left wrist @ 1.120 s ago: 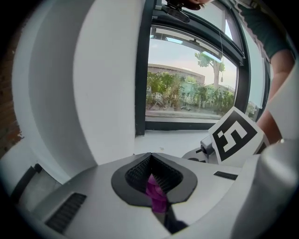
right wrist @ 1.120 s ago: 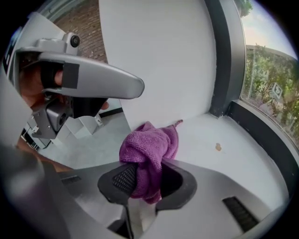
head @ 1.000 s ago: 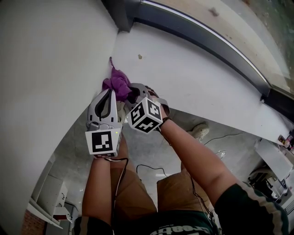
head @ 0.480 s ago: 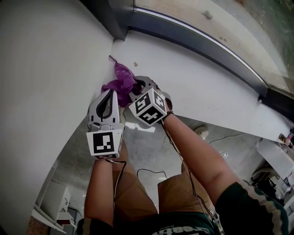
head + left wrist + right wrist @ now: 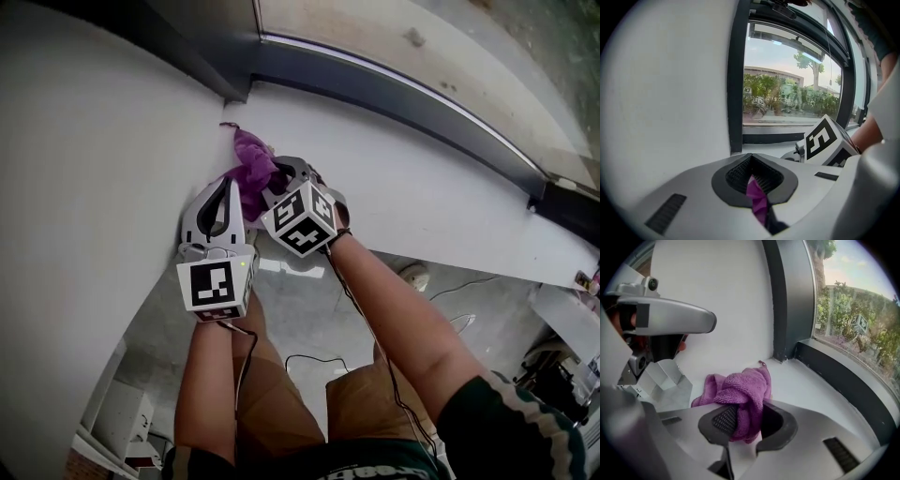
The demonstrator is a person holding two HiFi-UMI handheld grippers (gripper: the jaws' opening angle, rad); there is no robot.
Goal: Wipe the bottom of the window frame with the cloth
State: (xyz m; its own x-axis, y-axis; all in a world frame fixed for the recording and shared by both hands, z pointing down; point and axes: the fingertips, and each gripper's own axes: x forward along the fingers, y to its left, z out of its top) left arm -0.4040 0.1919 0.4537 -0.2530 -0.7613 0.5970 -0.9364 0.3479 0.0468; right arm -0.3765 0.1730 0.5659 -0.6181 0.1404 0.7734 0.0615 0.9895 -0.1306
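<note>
On the white sill, close against the left wall, lay the purple cloth. It was bunched into a crumpled lump of looped terry, with folds piled on one another and a thin loop sticking out at its far end. Both tools had hold of it from the near side. The left gripper had its jaws pressed together on a narrow sliver of the fabric, which showed as a purple strip between the dark ribbed pads in the left gripper view. The right gripper, just beside it, was clamped on a thicker fold that filled the gap between its pads and spilled out beyond them onto the sill. The two grippers sat side by side, with the right one's marker cube next to the left one's body. At the far end stood the dark upright post of the window frame. It met the wall in the corner, and a short bare stretch of sill lay between that corner and the cloth's loop. The frame's dark bottom rail ran away to the right from the post, along the far edge of the sill under the glass. On the left the wall left the left gripper almost no room. To the right the sill stretched long and bare beside the rail. Its near edge passed under the grippers, with grey floor below.
</note>
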